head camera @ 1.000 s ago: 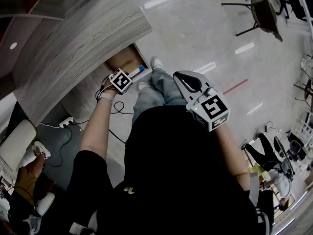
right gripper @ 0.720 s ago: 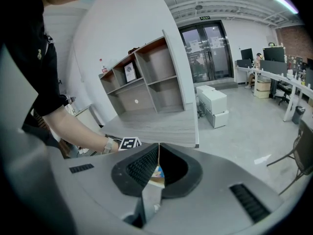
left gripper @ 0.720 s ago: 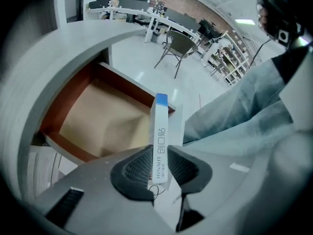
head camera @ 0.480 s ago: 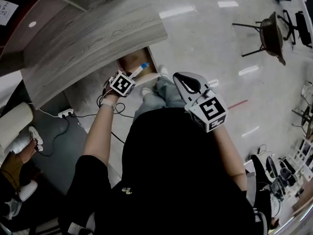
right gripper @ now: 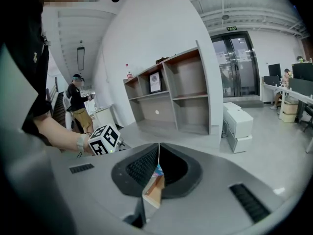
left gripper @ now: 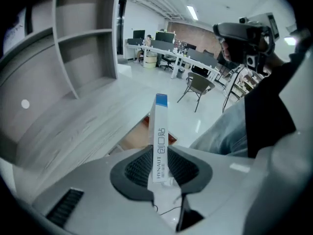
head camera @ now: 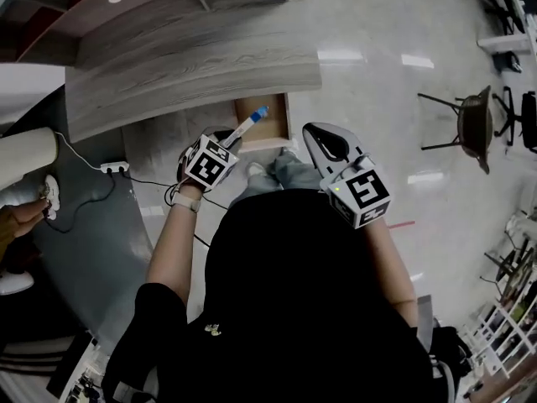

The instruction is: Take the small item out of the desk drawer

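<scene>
Head view: L gripper [head camera: 226, 145], marker cube on its back, is clamped on a slim white cardboard box with a blue end [head camera: 250, 127]. The box sticks out past the jaw tips, blue end farthest from the person, slanting up-right in frame. It overlaps the open wood-brown desk drawer [head camera: 273, 117] in frame but is held in the air, apart from it. The drawer is pulled out from under the curved grey wood-grain desk top [head camera: 193, 65], just ahead of the person's shoes.

L gripper view: both dark ribbed pads press on the box's lower part. Black print runs along its face, blue end up. Desk top, a grey shelf unit and a bit of the drawer show behind.

R gripper [head camera: 325, 141] is above the person's right knee, near the drawer's right side, apart from the box. R gripper view: pads together, only a hairline seam, nothing gripped. A brown-and-blue sliver shows in the slot below the pads, prob. drawer and box seen beyond, not sure.

Floor: white power strip [head camera: 115, 168] w/ cable, left of the drawer. Black chair [head camera: 470, 124] well off to the right.
</scene>
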